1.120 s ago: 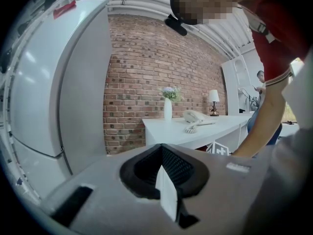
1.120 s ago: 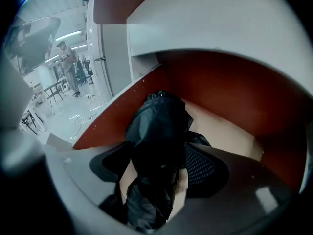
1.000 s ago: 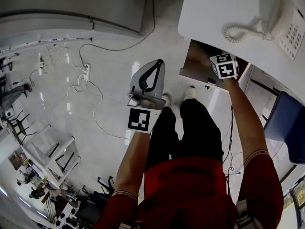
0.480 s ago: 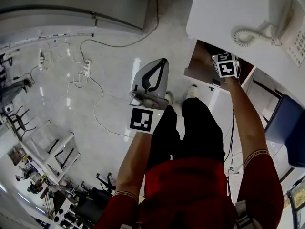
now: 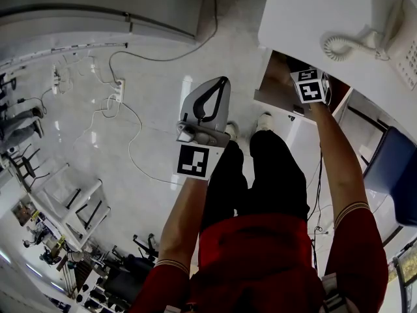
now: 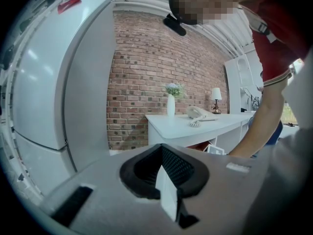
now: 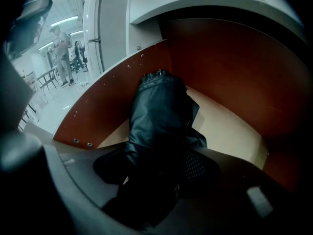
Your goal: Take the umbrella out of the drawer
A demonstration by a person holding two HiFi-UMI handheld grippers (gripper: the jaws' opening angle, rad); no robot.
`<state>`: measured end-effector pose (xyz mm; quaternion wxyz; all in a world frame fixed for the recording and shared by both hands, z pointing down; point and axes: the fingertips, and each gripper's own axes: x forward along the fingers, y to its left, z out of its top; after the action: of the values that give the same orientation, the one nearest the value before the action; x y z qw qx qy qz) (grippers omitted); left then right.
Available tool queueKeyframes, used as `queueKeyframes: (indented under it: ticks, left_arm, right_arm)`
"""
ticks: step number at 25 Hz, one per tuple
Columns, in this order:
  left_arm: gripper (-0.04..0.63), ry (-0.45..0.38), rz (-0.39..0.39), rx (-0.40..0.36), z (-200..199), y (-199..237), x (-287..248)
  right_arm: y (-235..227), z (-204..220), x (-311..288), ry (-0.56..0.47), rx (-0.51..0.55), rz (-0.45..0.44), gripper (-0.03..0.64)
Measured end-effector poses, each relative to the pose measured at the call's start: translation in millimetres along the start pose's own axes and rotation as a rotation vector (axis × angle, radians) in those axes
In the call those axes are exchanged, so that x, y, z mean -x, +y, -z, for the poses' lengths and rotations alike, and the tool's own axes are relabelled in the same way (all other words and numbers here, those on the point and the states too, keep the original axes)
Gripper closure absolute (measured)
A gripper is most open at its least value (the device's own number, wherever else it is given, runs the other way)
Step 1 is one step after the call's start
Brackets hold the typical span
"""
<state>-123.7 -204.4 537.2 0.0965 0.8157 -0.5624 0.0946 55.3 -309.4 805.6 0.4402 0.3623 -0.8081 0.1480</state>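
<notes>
Right gripper view: nearest the lens, the right gripper [image 7: 155, 166] has its jaws standing wide and closing, one dark jaw at 8 o'clock and one with a meshed pad at 4 o'clock. Between them lies the umbrella [image 7: 159, 119]. It is black and folded into a short thick bundle, its glossy fabric crinkled and loosely gathered, with a flap hanging out on its 3 o'clock side. Its near end fills the gap between the jaws. The fabric meets the edge of the meshed pad, whose face shows mostly bare, so the jaws are not clamped on it. The bundle runs away toward 12 o'clock and ends in a bunched tip. It lies on the pale bottom of the open drawer [image 7: 105, 109], along the reddish-brown side wall at 9 o'clock, with the dark back wall beyond at 1 o'clock under the white desk [image 7: 205, 4].

In the head view, the left gripper [image 5: 224, 82] sits near the centre with its jaws clenched together on nothing, over the floor [image 5: 150, 77] and well apart from the drawer. At 1 o'clock the right gripper reaches into the drawer, and farther off at 2 o'clock a telephone [image 5: 401, 41] rests on the desk.
</notes>
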Motion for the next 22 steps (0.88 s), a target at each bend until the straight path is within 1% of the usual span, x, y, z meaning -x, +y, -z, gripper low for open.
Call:
queueKeyframes:
  ticks: [10,14,19,22]
  left_arm:
    - [0.589,-0.034,0.02,0.015,-15,-8,6]
    - [0.589,-0.059,0.032,0.019,-25,-10,14]
    - [0.589,-0.083,0.065,0.03,-37,-15,26]
    - [0.589,-0.094,0.089,0.032,-39,-12,34]
  right_arm:
    - [-8,-2,33,0.08,0.11,0.019,0.353]
    - [-5,-6,53,0.111,0.133,0.017,0.353]
    - [1,-9,81,0.144,0.141,0.019,0.353]
    - [14,-8,93,0.156,0.136,0.016,0.353]
